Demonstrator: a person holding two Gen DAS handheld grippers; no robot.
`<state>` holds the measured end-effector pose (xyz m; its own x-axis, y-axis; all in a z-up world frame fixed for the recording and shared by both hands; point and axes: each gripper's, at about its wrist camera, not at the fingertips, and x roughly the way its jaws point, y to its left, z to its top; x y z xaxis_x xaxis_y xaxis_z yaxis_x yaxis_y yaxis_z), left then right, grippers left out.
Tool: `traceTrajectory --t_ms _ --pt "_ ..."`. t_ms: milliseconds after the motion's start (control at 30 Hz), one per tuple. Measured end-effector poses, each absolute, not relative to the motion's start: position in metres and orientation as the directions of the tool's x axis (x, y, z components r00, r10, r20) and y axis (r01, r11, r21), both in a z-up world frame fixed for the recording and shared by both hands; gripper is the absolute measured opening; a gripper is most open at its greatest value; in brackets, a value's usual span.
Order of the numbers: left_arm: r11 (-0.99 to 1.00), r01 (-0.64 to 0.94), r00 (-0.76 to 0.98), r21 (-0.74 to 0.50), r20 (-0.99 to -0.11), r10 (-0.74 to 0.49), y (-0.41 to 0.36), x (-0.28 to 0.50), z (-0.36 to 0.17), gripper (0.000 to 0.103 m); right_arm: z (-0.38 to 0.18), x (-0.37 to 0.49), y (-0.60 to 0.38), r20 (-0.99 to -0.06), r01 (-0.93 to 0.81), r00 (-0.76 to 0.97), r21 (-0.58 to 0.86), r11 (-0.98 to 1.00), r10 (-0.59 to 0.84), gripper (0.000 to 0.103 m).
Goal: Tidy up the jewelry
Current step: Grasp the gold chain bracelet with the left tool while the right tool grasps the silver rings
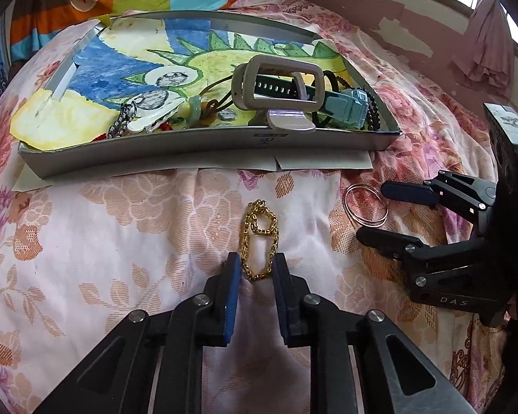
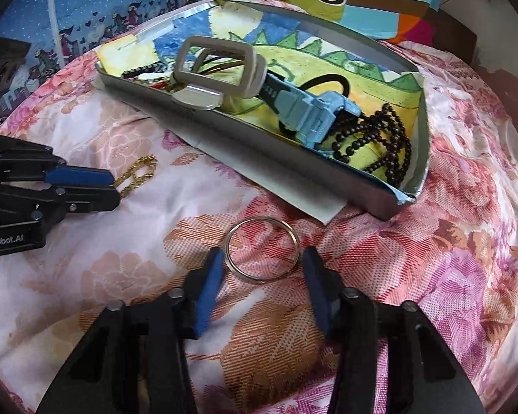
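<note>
Left wrist view: my left gripper (image 1: 257,269) stands narrow astride the gold link chain (image 1: 259,238), pads not yet pressing; I'd pinch low, bunching links.

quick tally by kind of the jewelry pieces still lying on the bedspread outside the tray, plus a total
gold chain: 1
thin silver rings: 2, lying one on the other
total: 3, all in front of the tray
</note>
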<state>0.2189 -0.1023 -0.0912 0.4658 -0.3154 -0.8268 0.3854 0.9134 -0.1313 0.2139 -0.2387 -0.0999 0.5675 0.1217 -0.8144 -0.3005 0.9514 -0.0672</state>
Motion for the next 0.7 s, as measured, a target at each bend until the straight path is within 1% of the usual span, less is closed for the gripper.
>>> traceTrajectory --t_ms 367,567,700 --pt "0.913 0.391 0.464 -0.118 -0.832 -0.306 -0.1048 0.2182 -0.0916 0.017 -0.0991 0.2168 -0.2441 -0.809 -0.290 0.568 -0.027 0.957 0.150 0.039" --pt "0.903 0.415 0.459 -0.109 -0.832 -0.311 -0.1093 0.2165 -0.0921 0.025 -0.1003 0.2178 -0.2463 -0.807 -0.285 0.568 -0.006 0.959 0.163 0.039" --pt "0.904 0.415 0.463 -0.098 -0.833 -0.303 -0.1110 0.2163 -0.0931 0.026 -0.0999 0.2174 -0.2464 -0.806 -0.284 0.568 -0.002 0.959 0.166 0.039"
